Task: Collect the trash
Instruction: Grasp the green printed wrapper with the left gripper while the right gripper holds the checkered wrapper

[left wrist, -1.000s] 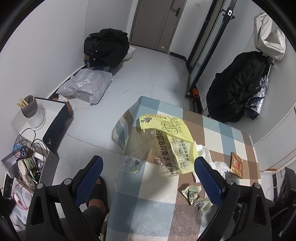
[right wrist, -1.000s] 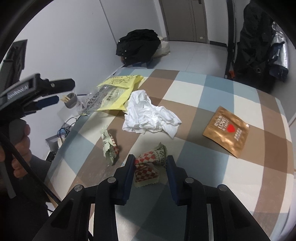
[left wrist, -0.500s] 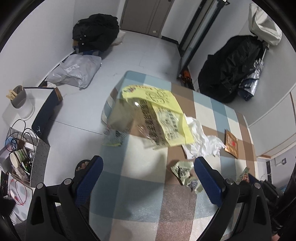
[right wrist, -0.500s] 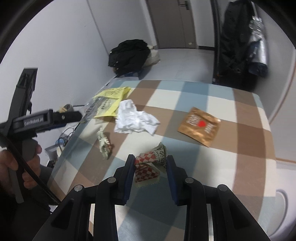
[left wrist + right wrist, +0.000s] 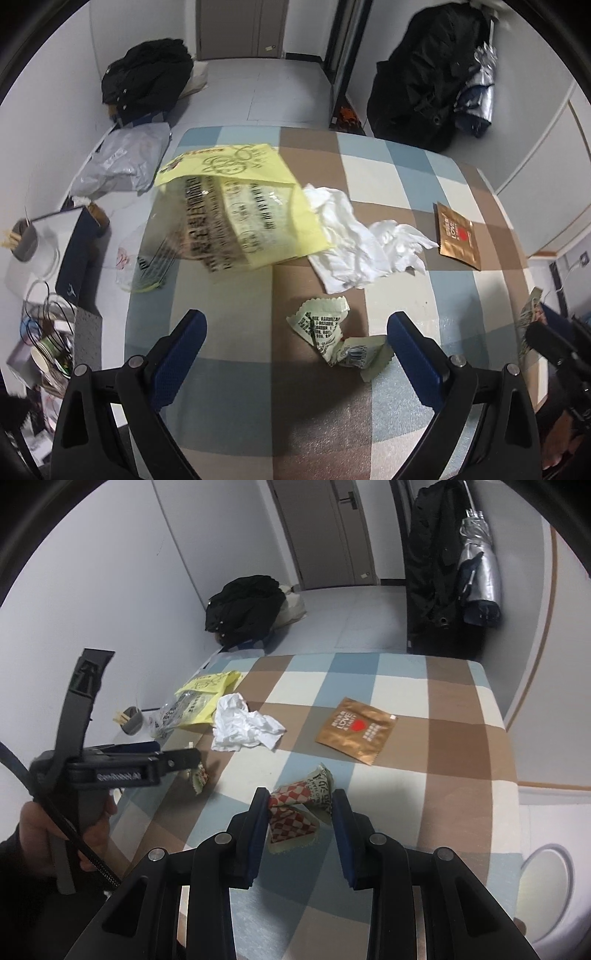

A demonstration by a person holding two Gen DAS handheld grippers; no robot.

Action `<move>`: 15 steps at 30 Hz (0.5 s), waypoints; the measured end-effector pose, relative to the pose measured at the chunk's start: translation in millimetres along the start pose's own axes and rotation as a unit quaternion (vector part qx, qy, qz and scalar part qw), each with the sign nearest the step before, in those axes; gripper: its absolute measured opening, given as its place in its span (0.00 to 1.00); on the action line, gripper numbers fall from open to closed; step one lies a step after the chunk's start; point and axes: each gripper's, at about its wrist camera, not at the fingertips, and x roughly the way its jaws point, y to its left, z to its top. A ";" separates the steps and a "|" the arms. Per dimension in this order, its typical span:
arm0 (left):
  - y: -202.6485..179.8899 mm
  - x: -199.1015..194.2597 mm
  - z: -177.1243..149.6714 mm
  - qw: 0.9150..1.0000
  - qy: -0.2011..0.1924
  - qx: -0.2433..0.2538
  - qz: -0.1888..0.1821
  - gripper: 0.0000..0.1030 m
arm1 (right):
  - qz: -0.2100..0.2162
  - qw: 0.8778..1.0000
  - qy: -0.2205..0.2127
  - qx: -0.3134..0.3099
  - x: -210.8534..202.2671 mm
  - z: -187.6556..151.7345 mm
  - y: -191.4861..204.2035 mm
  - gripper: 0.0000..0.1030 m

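Crumpled tissue beside yellow bag — left claw spread, right claw clamping checked wrapper.

You face a table covered in a checked cloth of brown, pale blue and cream squares. On it lie a yellow printed plastic bag overhanging the far left edge, a crumpled white tissue touching the bag, a copper sachet to the right, and a crumpled green wrapper nearest you
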 end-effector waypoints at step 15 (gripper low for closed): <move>-3.6 5.8 -6.2 1.000 0.008 0.017 0.013 0.31 | 0.005 1.000 -0.006 0.012 -7.1 -0.8 -7.7 0.32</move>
